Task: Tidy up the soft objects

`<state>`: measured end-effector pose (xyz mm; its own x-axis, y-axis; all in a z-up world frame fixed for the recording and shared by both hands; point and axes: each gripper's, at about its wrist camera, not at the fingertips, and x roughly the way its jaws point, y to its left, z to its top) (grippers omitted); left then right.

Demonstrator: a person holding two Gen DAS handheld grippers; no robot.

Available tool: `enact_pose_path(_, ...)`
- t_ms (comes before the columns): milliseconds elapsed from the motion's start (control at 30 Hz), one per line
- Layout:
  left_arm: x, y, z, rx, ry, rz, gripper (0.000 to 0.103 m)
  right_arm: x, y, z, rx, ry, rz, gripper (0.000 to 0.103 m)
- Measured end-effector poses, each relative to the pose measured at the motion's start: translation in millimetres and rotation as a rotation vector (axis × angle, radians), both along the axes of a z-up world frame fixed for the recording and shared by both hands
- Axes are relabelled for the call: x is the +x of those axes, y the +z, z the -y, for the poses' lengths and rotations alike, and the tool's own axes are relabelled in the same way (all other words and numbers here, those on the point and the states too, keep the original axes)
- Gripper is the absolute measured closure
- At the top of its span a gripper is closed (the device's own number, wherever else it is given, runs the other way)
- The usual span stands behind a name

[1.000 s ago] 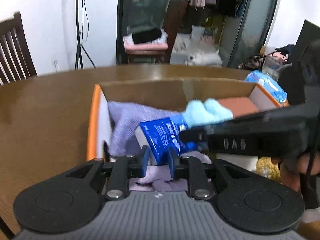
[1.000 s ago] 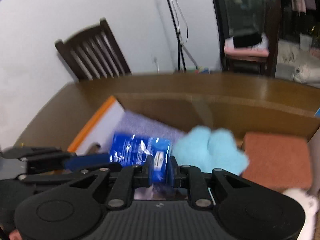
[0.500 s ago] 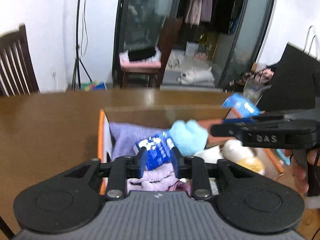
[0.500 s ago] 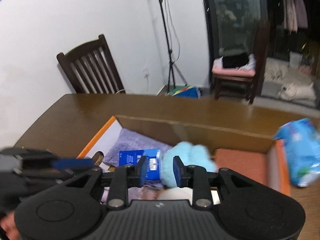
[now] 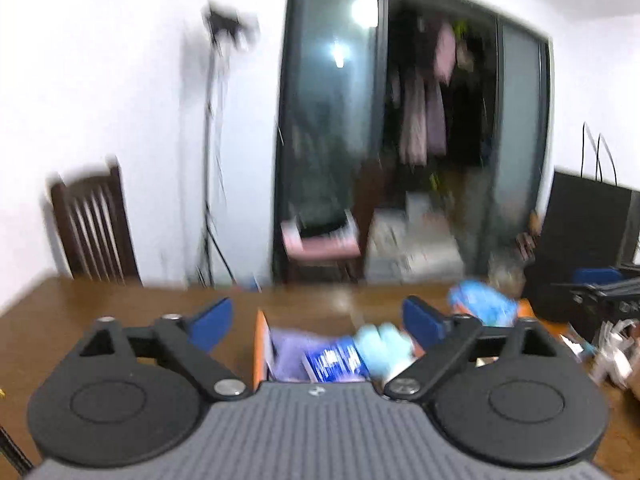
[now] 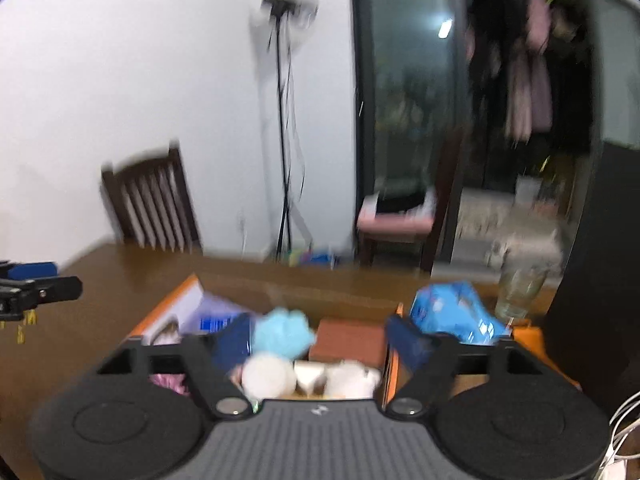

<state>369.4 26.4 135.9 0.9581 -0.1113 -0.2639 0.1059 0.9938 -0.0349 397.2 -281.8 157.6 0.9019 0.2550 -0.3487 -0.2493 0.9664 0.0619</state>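
Observation:
An orange-edged cardboard box [image 5: 261, 348] [image 6: 176, 304] on the brown table holds a purple cloth [image 5: 288, 354], a blue packet [image 5: 334, 362] [image 6: 218, 322], a light blue fluffy toy [image 5: 384, 346] [image 6: 282, 334], a rust-coloured pad [image 6: 348, 340] and white soft items [image 6: 348, 378]. My left gripper [image 5: 318, 320] is open and empty, raised behind the box. My right gripper [image 6: 320, 338] is open and empty above the box's near side. Both views are blurred.
A light blue plastic pack [image 6: 452, 316] [image 5: 482, 306] lies beside the box's right end. A glass [image 6: 518, 292] stands behind it. A dark chair [image 6: 152, 204] is at the table's far left edge. Clutter [image 5: 616, 356] lies at the right.
Both grippers have opened wide and pulled up and back from the box. The blue packet stays inside the box. The cameras now look higher into the room.

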Motion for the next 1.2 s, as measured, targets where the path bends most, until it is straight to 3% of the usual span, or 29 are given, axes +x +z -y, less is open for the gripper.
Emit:
enact_pose_path(133,-27,-13,6,-0.004,0.01,0.103,0.001,-36,-21,-6,-0.01,-0.04,0.174,0.008)
enact_pose_path(233,-41,-20,10,-0.009,0.024,0.132,0.001,-51,-30,-11,-0.017,-0.027,0.224,0.007)
enact_pose_path(567,-92,-26,10,-0.008,0.041,0.146,0.0,-93,-34,-18,0.029,-0.042,0.212,0.007)
enact_pose_path(967,-235,-80,14,0.006,0.06,0.162,0.0,-226,-80,-25,0.028,-0.011,0.172,0.006)
enact_pose_path(1200,-329,-115,11,-0.011,0.087,0.126,0.0,-315,-111,-32,0.071,-0.007,0.137,0.006)
